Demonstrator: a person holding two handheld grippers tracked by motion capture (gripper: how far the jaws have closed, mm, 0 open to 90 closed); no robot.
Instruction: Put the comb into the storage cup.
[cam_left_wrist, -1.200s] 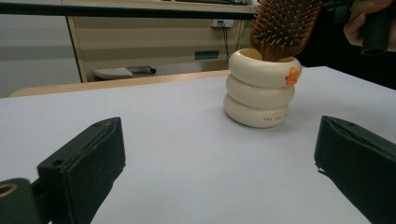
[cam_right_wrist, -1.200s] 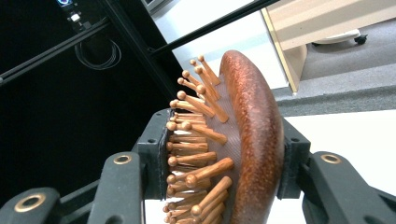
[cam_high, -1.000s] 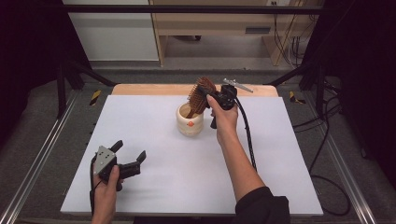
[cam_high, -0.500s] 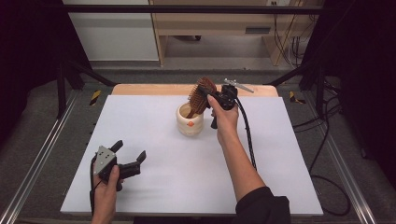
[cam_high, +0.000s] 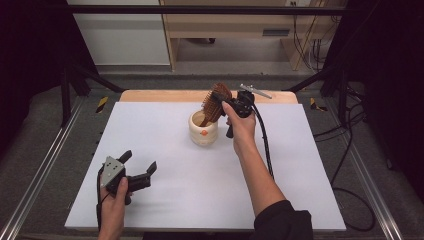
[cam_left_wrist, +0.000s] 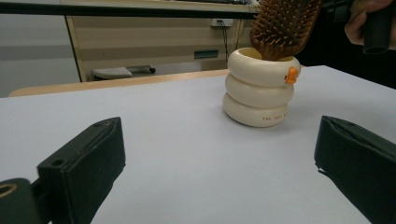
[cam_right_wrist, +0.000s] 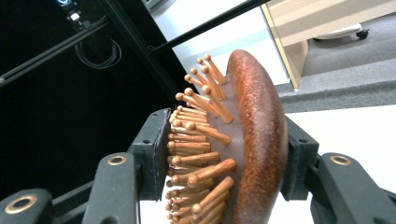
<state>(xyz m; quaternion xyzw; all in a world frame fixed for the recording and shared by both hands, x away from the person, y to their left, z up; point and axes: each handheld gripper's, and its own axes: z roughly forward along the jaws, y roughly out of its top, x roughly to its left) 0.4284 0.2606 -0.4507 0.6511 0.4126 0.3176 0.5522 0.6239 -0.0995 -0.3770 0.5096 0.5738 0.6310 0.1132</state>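
Note:
A wooden hairbrush stands tilted with its handle inside a cream ringed cup at the middle back of the white table. My right gripper is shut on the brush head, one jaw on the bristle side and one on the smooth back. Up close, the hairbrush sits between the jaws of the right gripper. Near the front left edge my left gripper rests open and holds nothing. From the left gripper, the cup with its orange mark and the brush lie ahead at the right.
A wooden strip borders the table's far edge. Metal rails run along both sides. The right gripper's cable trails down over the table beside the forearm. A cabinet stands beyond the table.

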